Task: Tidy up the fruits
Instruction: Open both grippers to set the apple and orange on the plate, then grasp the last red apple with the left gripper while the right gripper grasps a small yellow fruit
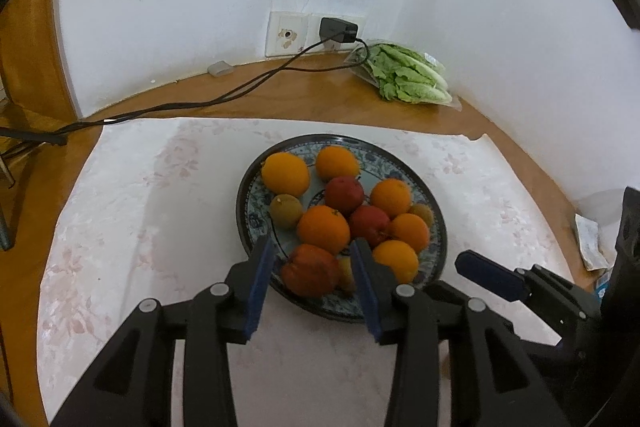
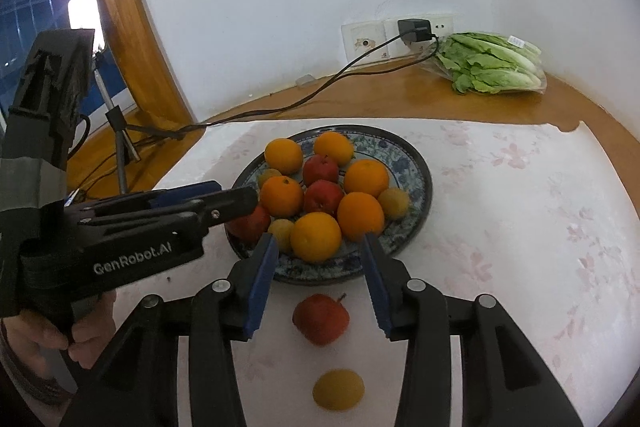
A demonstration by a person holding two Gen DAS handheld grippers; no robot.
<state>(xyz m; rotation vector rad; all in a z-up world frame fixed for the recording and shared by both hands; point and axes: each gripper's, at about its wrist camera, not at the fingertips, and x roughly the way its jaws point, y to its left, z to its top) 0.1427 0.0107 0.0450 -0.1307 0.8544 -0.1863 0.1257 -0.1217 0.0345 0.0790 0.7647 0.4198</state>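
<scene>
My left gripper [image 1: 312,261] and right gripper [image 2: 320,259] both hang spread, gripping nothing, over the near rim of the fruit plate [image 2: 416,163]; one red apple [image 2: 320,319] lies on the cloth [image 2: 520,227] beside that rim.

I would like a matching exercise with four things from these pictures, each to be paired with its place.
Things:
1. bag of lettuce
2. red apple
3. charger
4. biggest orange

Places:
A. on the plate
B. in the wall socket
C. table corner, by the wall
D. on the white cloth, off the plate

Pairs: 1-C, 2-D, 3-B, 4-A
</scene>
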